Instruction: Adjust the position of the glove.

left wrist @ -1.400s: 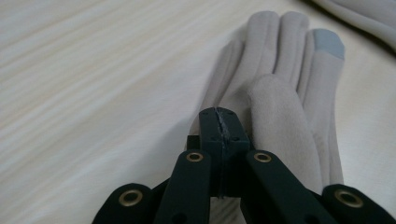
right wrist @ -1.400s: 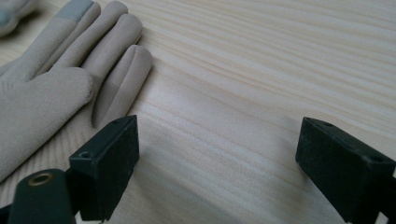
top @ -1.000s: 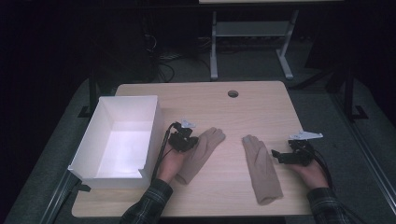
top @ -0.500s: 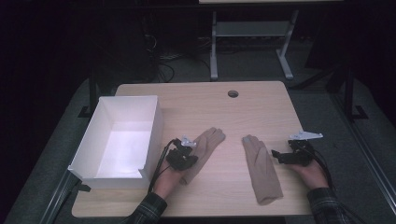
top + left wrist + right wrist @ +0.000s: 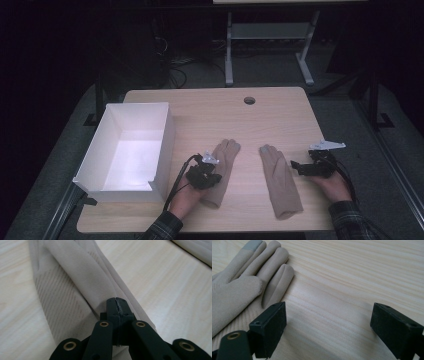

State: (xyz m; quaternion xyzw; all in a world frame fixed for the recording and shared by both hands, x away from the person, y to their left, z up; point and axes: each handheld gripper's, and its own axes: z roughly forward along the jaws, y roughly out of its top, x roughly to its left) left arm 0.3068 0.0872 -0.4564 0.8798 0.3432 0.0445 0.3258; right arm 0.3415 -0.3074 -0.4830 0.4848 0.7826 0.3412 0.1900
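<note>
**Left jaws pinched on the left glove, right jaws waiting wide**

I have the left gripper (image 5: 204,172) sitting on the left glove (image 5: 220,170), which lies on the surface (image 5: 210,107) just right of the box (image 5: 127,150). In the left gripper view the jaws meet tight on a raised fold of the glove's fabric (image 5: 82,287), so I count that glove as gripped, by a thin pinch near its edge. The right glove (image 5: 280,180) lies flat further right of the box, apart from the first glove. My right gripper (image 5: 312,167) rests beyond it, jaws wide with nothing between them; in the right gripper view the fingers of that glove (image 5: 244,272) lie just off one jaw.

My worry is the pinch. It catches only a ridge of soft cloth, so I judge a quick lift or a sideways tug could let the fabric slide out, or drag the glove along the surface instead of raising it. If I carry it toward the box, the hanging end may catch on the near wall and pull free. On the other side, closing the wide jaws where they stand would grab bare wood.
</note>
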